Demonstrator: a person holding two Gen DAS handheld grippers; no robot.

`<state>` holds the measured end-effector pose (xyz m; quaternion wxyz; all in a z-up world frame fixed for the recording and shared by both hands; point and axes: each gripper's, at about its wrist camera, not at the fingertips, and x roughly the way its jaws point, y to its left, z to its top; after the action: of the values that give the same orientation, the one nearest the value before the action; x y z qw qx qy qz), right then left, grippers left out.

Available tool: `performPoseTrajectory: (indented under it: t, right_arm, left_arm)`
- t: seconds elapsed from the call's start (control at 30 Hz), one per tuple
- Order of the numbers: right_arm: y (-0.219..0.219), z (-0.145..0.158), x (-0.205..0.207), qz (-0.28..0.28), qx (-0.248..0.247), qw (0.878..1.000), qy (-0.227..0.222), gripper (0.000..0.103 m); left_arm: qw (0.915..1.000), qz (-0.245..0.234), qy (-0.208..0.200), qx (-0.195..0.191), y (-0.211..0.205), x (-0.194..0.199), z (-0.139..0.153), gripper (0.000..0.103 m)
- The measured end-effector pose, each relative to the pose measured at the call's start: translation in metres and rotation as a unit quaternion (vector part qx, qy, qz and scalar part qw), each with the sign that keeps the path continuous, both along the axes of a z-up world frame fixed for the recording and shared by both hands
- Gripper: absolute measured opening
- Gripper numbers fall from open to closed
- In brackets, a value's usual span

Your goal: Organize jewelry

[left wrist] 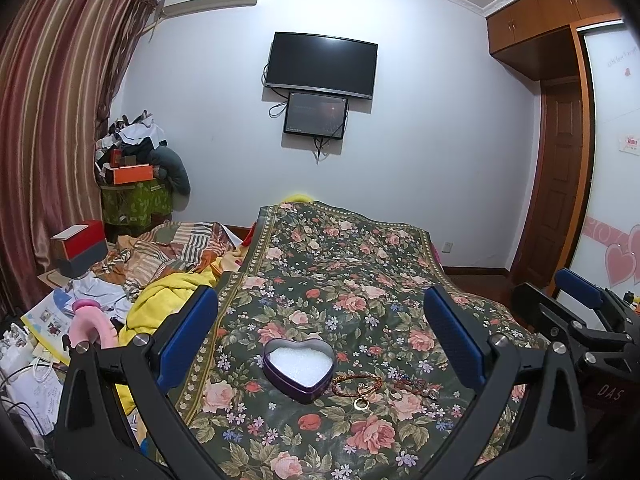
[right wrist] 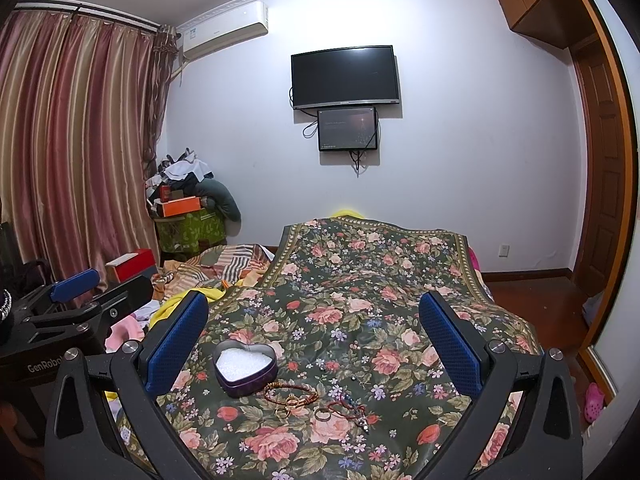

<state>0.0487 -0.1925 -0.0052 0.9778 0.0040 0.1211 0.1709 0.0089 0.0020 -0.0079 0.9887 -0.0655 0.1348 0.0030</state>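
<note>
Both tools, left tool (left wrist: 320,344) and right tool (right wrist: 316,344), are spread wide above the floral cloth (right wrist: 360,280), with free room around. One heart tin (right wrist: 245,368), one beaded bracelet (right wrist: 290,394), perhaps three rings (right wrist: 322,415).

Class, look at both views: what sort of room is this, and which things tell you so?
Most likely a home bedroom: a bed under a floral cover, a wardrobe, curtains and a wall TV.
</note>
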Motion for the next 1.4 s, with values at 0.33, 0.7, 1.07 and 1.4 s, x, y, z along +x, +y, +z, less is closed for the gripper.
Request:
performPoseTrajectory:
  t: [0.33, 0.7, 1.07, 1.4]
  right_arm:
    - [0.0001, 0.0002, 0.0003, 0.000, 0.001, 1.000, 0.001, 0.103]
    - [-0.0008, 0.0001, 0.0001, 0.000, 0.001, 1.000, 0.001, 0.103]
    - [-0.0007, 0.0002, 0.0005, 0.000, 0.001, 1.000, 0.002, 0.103]
    - [-0.0001, -0.0010, 0.0005, 0.000, -0.001, 1.000, 0.003, 0.103]
  left_arm:
    - [1.0000, 0.001, 0.001, 0.001, -0.0015, 0.0003, -0.0013, 0.103]
    - [1.0000, 0.001, 0.003, 0.000, -0.0023, 0.0023, -0.0035, 0.103]
    - [1.0000, 0.001, 0.003, 0.000, -0.0025, 0.0023, -0.0032, 0.103]
    - [1.0000, 0.002, 0.005, -0.001, -0.0028, 0.0029, -0.0038, 0.103]
